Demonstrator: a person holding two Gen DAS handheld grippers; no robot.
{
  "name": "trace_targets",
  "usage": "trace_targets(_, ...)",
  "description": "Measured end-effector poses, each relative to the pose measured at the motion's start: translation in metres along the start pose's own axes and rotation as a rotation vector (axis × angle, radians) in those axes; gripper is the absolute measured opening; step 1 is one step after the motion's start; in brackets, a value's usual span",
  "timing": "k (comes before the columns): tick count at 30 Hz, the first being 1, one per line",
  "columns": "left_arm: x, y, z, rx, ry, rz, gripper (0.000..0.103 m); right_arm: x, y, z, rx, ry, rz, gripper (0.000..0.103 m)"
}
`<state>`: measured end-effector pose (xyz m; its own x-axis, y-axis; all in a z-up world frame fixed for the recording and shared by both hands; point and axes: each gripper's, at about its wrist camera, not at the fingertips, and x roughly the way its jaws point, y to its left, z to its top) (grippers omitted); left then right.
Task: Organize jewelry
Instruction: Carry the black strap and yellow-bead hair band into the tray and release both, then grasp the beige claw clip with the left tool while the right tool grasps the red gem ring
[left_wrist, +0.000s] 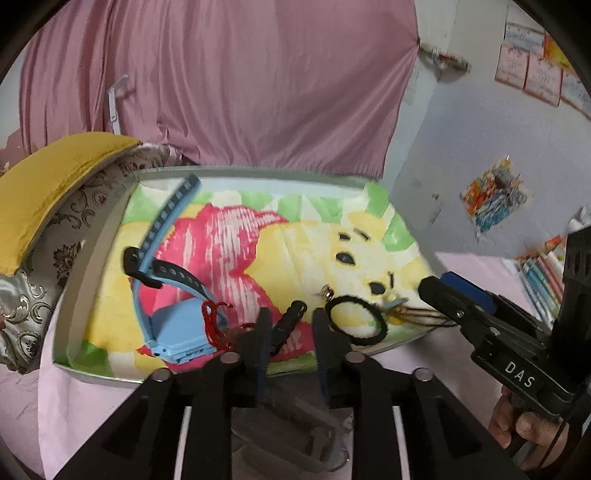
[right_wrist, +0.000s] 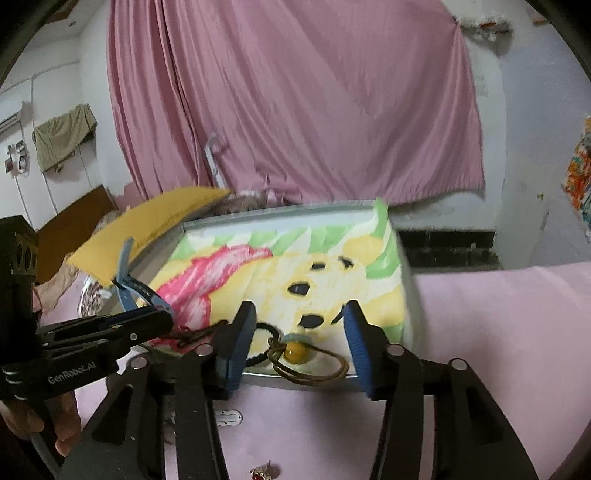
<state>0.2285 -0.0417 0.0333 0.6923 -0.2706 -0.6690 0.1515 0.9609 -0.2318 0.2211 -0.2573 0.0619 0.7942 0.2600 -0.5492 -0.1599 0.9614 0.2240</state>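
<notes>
A shallow tray (left_wrist: 92, 240) lined with a cartoon-bear cloth holds the jewelry. My left gripper (left_wrist: 291, 314) is open at the tray's near edge, and a black braided bracelet (left_wrist: 291, 319) lies slanted between its fingers. Left of it are a red string bracelet (left_wrist: 214, 317) and a blue watch (left_wrist: 177, 328). To the right lie a black hair tie (left_wrist: 358, 321) and a small gold earring (left_wrist: 327, 291). My right gripper (right_wrist: 299, 317) is open over a yellow bead on a brown cord (right_wrist: 293, 350), which rests on the tray's edge without being gripped.
The tray (right_wrist: 410, 295) sits on a pink sheet. A red-stone earring (right_wrist: 260, 472) and a white clip (right_wrist: 229, 417) lie on the sheet near me. A yellow cushion (left_wrist: 55, 184) and patterned pillow (left_wrist: 29, 288) press against the tray's left side. A pink curtain hangs behind.
</notes>
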Motion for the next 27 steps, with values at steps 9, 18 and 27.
trace_targets(9,-0.047,0.004,-0.01,-0.024,-0.188,0.006,0.067,-0.051,0.007,-0.004,-0.035,-0.159,-0.006,0.073)
trace_targets(18,-0.082,0.007,-0.031,-0.013,-0.335,0.048,0.101,-0.084,0.012,-0.016,-0.05,-0.252,0.014,0.101)
trace_targets(27,-0.098,0.011,-0.052,0.018,-0.368,0.085,0.102,-0.096,0.014,-0.026,-0.105,-0.239,-0.003,0.101)
